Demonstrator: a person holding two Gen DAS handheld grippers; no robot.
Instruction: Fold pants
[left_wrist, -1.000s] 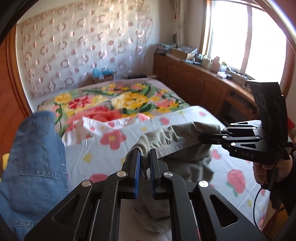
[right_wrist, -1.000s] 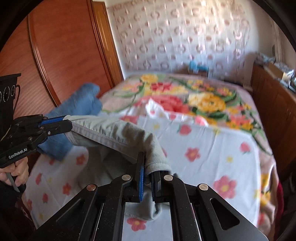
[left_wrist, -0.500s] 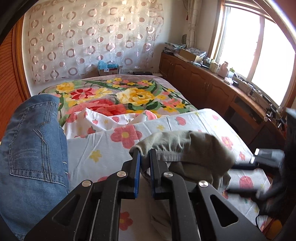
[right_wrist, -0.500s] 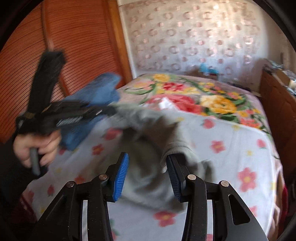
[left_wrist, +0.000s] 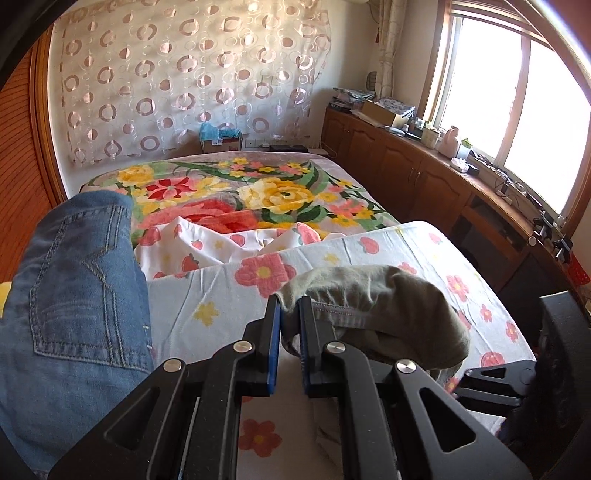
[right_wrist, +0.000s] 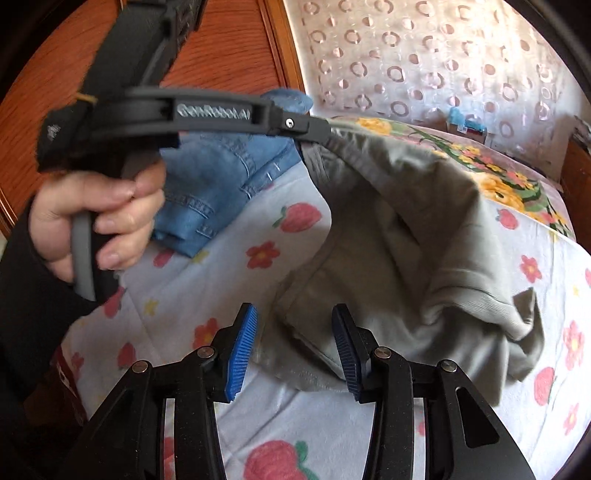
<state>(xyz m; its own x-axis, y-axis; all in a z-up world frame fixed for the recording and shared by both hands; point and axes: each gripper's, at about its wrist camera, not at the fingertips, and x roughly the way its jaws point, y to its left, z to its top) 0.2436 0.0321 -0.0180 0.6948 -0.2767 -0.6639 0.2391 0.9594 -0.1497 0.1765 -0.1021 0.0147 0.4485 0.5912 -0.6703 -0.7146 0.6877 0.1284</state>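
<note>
Left gripper (left_wrist: 290, 321) clamped on waistband of grey-green pants (right_wrist: 424, 236), lifted and draped over strawberry-print sheet (right_wrist: 295, 424). Right gripper (right_wrist: 293, 347) wide open, holding nothing, just above crumpled fabric. Folded jeans (left_wrist: 74, 295) beside pants.

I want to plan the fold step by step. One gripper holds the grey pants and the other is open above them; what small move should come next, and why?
Probably lower the open right gripper onto the grey pants edge just under it and close. The left gripper pinches one corner only, so the cloth hangs bunched over the flowered sheet.
</note>
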